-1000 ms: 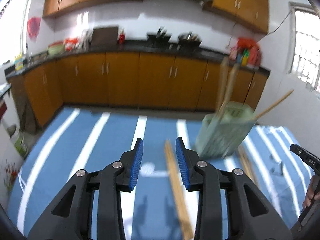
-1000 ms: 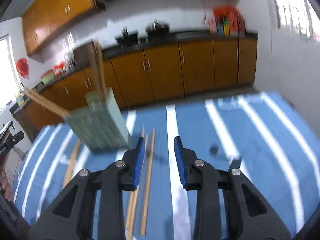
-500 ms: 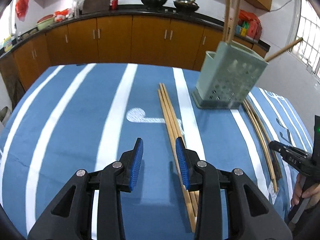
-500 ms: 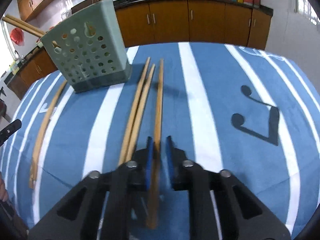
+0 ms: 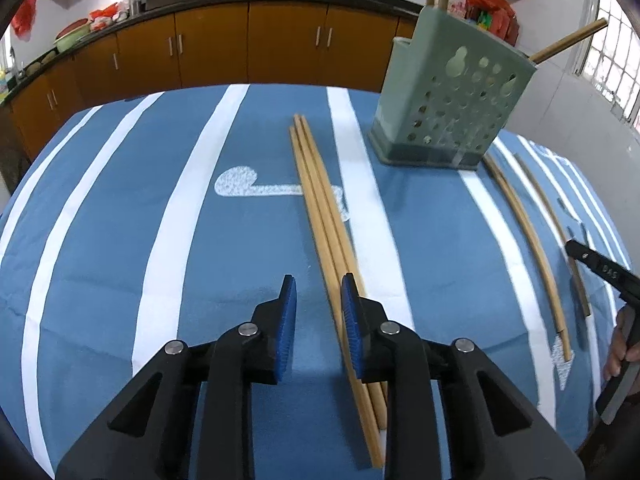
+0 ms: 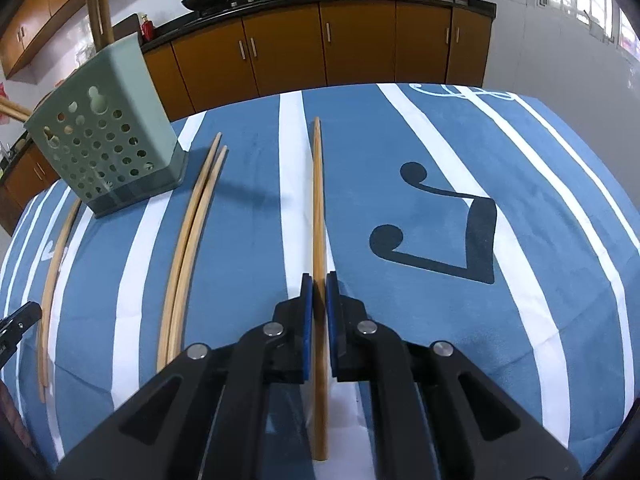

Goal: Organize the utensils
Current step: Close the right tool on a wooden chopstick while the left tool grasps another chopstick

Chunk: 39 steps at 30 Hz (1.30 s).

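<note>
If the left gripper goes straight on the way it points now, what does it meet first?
Most likely the chopsticks on the cloth. The left gripper points down at them, its jaws apart, and one stick lies by the right finger. Depth is hard to judge here.

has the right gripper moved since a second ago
Yes. The right gripper has come down toward the striped cloth; the green holder sits higher in view, and it's shut on one chopstick.
</note>
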Tool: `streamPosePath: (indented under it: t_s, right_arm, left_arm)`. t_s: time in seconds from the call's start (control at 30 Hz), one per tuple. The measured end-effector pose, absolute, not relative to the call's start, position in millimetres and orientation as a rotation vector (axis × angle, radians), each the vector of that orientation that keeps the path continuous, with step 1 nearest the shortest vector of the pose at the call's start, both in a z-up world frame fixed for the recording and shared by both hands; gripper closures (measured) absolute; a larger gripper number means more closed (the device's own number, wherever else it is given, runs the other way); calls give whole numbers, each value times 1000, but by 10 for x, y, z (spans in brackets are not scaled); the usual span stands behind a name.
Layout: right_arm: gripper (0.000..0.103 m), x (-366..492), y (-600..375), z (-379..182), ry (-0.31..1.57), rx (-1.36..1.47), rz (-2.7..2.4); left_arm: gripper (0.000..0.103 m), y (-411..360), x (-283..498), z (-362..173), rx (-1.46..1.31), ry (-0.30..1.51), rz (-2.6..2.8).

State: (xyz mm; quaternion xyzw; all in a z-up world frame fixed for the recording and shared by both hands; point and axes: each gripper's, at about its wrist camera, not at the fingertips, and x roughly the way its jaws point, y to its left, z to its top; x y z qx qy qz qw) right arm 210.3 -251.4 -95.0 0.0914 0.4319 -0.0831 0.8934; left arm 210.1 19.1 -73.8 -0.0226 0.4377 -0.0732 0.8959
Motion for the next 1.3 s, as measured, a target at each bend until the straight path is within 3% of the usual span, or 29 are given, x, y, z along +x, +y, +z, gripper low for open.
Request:
streamPosePath:
  t_s: [0.37, 0.5, 1.3]
  right_arm:
    - [91, 2099, -2402, -946, 895, 164, -126]
    - [88, 2110, -2264, -945, 889, 123, -93]
    - [92, 2119, -2196, -954, 869, 83, -67]
  left_arm:
    - [81, 130, 2137, -769, -11, 898, -117]
    - [95, 113, 2164, -783, 20, 884, -82]
    - [95, 536, 2358, -790, -104, 875, -86]
